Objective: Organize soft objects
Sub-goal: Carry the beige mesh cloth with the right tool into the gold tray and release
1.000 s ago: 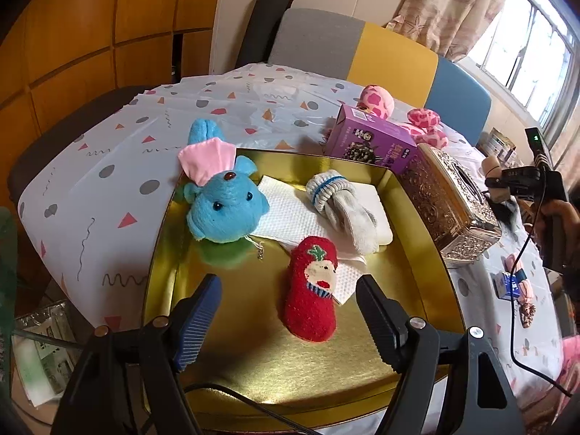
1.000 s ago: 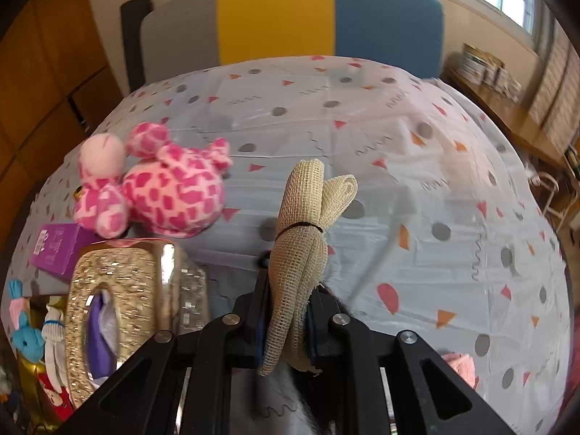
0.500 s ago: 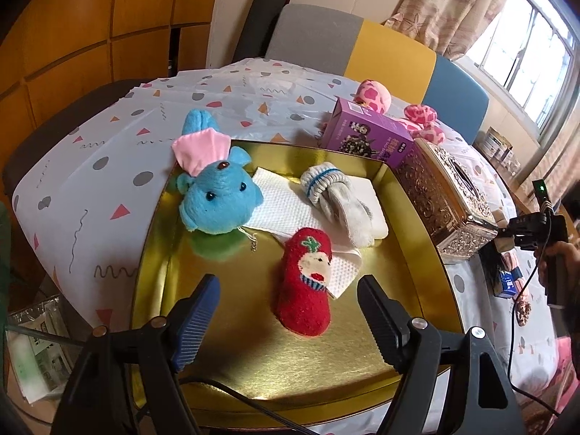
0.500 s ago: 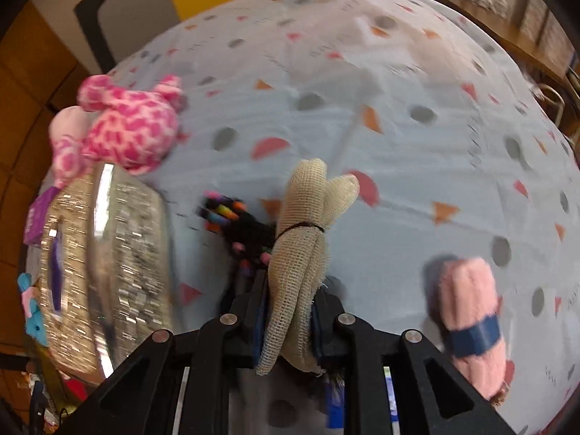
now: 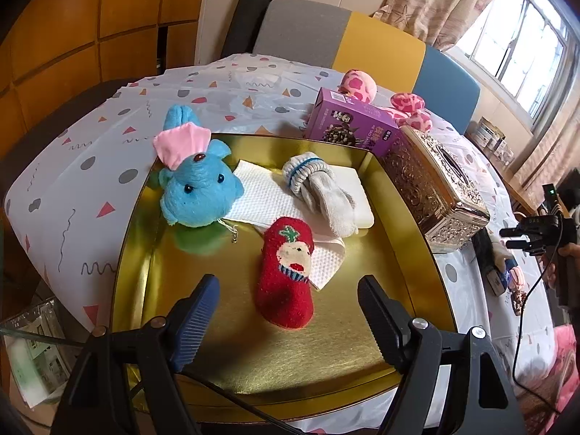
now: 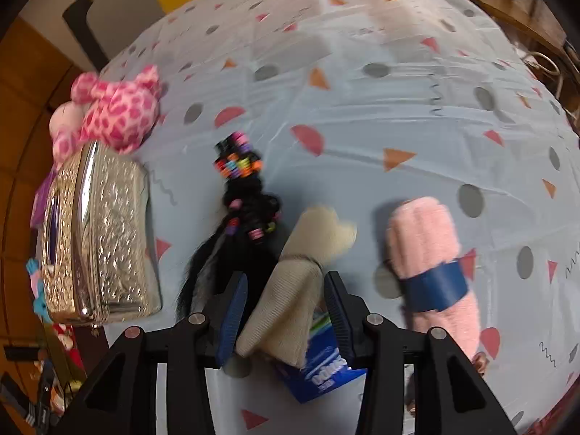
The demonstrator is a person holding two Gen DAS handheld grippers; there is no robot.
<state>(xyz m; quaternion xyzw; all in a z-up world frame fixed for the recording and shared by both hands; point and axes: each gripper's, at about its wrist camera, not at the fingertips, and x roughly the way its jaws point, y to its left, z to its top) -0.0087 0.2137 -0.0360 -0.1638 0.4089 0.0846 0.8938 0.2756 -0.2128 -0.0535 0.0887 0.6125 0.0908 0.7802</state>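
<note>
A gold tray holds a blue plush elephant, a grey sock, a white cloth and a red sock. My left gripper is open and empty just above the tray's near part. My right gripper is open, its jaws on either side of a beige cloth bundle that lies on the table over a blue packet. A rolled pink cloth with a blue band lies to its right, a black cloth with coloured beads to its left.
A pink spotted plush lies at the far left of the table, also in the left wrist view. A shiny metal tissue box and a purple carton stand beside the tray. Chairs stand behind the table.
My right gripper moved down to the table and opened; the beige bundle now rests loose between its jaws. My left gripper stayed open over the tray, shifting only slightly.
</note>
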